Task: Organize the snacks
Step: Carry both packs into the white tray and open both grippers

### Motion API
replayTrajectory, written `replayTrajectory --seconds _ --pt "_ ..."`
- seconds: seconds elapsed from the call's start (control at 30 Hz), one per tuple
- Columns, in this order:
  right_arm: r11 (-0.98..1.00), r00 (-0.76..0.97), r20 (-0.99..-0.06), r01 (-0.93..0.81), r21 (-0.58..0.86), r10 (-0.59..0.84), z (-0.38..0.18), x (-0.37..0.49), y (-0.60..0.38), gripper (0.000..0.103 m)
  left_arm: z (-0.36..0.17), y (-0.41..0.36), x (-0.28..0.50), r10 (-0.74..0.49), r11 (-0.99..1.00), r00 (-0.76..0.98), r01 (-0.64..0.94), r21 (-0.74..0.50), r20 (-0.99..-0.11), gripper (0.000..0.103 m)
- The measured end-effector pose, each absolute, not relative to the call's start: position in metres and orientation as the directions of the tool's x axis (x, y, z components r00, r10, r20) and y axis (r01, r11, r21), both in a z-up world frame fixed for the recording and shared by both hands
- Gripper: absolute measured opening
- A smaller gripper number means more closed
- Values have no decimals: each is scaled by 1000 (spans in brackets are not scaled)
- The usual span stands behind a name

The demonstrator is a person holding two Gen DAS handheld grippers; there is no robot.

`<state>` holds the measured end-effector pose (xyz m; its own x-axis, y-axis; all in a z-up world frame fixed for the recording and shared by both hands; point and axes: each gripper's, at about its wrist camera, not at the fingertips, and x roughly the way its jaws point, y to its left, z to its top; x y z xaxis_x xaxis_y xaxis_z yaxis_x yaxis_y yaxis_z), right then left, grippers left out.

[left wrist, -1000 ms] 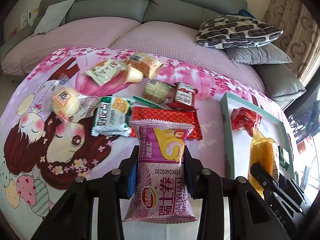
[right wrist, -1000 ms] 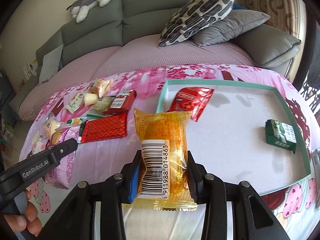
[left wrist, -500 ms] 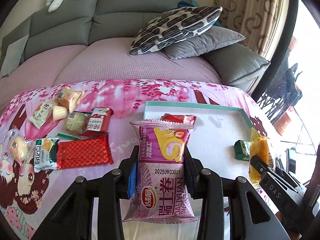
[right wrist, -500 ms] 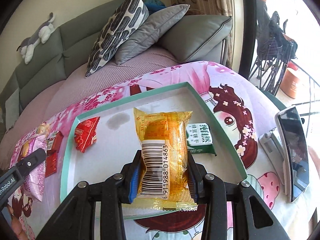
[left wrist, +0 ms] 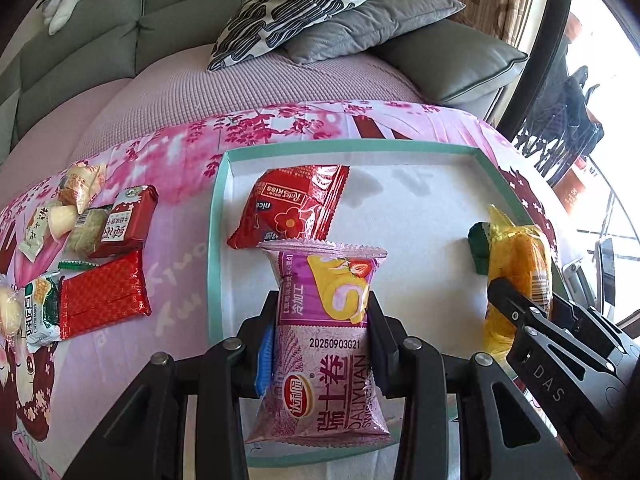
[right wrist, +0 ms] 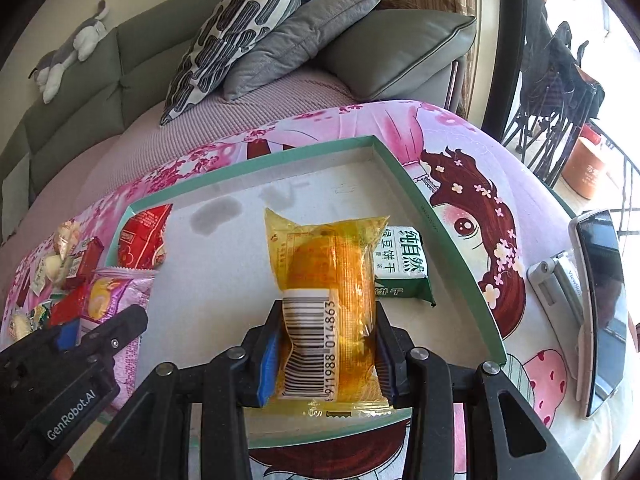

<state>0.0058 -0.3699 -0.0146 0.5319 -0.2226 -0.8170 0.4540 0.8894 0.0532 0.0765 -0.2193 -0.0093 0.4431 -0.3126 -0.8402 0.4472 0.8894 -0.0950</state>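
My left gripper (left wrist: pixel 320 320) is shut on a purple swiss-roll packet (left wrist: pixel 326 340), held over the near left part of the green-rimmed white tray (left wrist: pixel 216 240). A red snack packet (left wrist: pixel 290 212) lies in the tray just beyond it. My right gripper (right wrist: pixel 326 336) is shut on a yellow cake packet (right wrist: pixel 328 292) with a barcode, over the tray's (right wrist: pixel 440 240) near right part. A green biscuit packet (right wrist: pixel 402 268) lies in the tray right behind the yellow one. In the left wrist view, the right gripper (left wrist: pixel 520 300) and its yellow packet (left wrist: pixel 516 264) show at the right.
Several loose snacks (left wrist: pixel 100 300) lie on the pink cartoon tablecloth (left wrist: pixel 176 160) left of the tray. A phone (right wrist: pixel 600 300) on a stand sits right of the tray. A grey sofa with cushions (right wrist: pixel 240 36) stands behind the table.
Both grippers moved right with their packets, from over the tablecloth and tray edge to over the tray. The views rolled, and the tray now fills the middle of both.
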Motion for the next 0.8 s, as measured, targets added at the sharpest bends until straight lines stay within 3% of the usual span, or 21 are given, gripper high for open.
replayTrajectory --seconds 0.3,0.4,0.47,0.7,0.8 --pt "892 512 -826 451 25 -236 -19 8 -367 47 -28 -222 77 -281 896 401 435 -88 -872 43" --pt "887 506 -826 461 16 -248 -19 7 -368 66 -26 -223 77 -275 896 406 436 -80 -871 57" --pt "887 511 -820 463 7 -260 -17 7 -368 68 -24 -222 77 -273 897 410 435 -77 -870 67" --pt "880 536 -794 474 3 -287 0 0 -369 81 -6 -219 72 -278 895 440 442 -63 -854 72" --pt "878 561 -771 479 5 -302 11 -4 -368 85 7 -214 69 -278 898 473 436 -51 -836 82"
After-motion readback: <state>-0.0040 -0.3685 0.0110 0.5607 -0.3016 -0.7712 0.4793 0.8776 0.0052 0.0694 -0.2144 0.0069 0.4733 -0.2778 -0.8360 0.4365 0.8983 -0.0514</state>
